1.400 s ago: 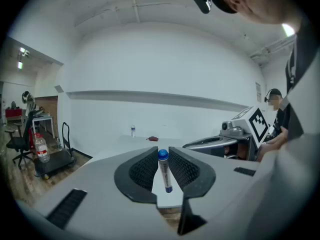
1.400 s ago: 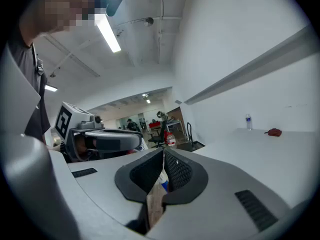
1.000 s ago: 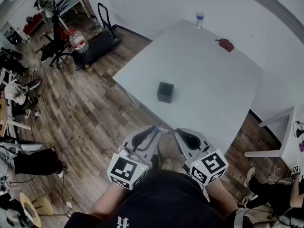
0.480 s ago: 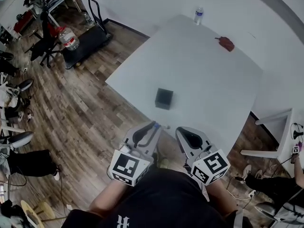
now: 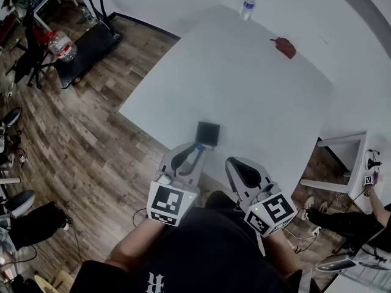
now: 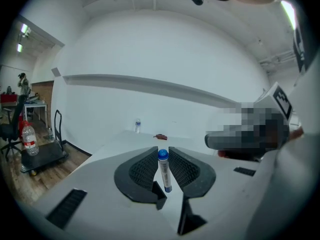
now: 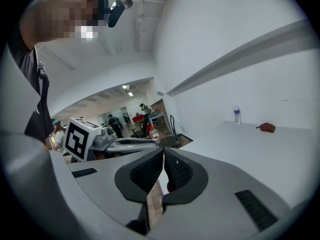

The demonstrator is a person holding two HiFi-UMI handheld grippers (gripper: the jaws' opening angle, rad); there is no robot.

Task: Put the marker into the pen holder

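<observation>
Marker [image 6: 164, 172] with a white barrel and a blue cap stands nearly upright between the jaws of the left gripper [image 6: 163, 149], which press on it from both sides, the cap about level with the jaw tips. Seen from overhead, this gripper is low in front of the person's body, with its tips at the near edge of the white bench [image 5: 244, 84]. The black square pen holder [image 5: 208, 133] sits on the bench just beyond those tips, close to that edge. The marker is outside the holder, in the gripper's hold. The right gripper [image 7: 163, 149] is alongside, off the bench's near edge, its jaws brought together with nothing between them. At the far side of the bench stand a water bottle [image 5: 247, 8] and a small red object [image 5: 284, 47], near each other and well apart from the pen holder. To the left is wood floor [image 5: 91, 133], with a black cart [image 5: 91, 38] and a large water jug [image 5: 63, 44] beside it
</observation>
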